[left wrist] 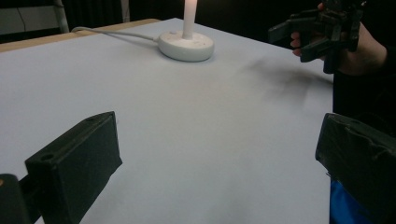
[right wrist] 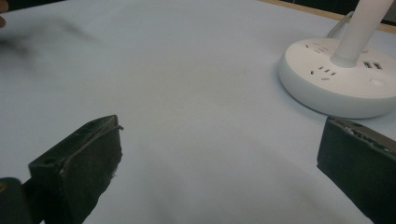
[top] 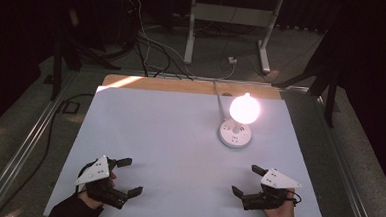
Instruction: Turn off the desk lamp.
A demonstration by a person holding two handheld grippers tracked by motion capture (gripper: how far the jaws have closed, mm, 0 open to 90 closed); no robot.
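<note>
The lit lamp (top: 236, 125) stands upright on its round socket base, ahead of and slightly inward from the right gripper (top: 245, 182) (the nearer one, jaws spread and empty), while the left gripper (top: 128, 176), likewise spread, sits well apart.

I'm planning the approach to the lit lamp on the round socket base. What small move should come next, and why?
Probably ease the right gripper forward toward the round socket base. Its fingers stand wide open with nothing between them, the base lies just ahead on that side, and bare table separates them. The left gripper, also open, sits farther off.
</note>
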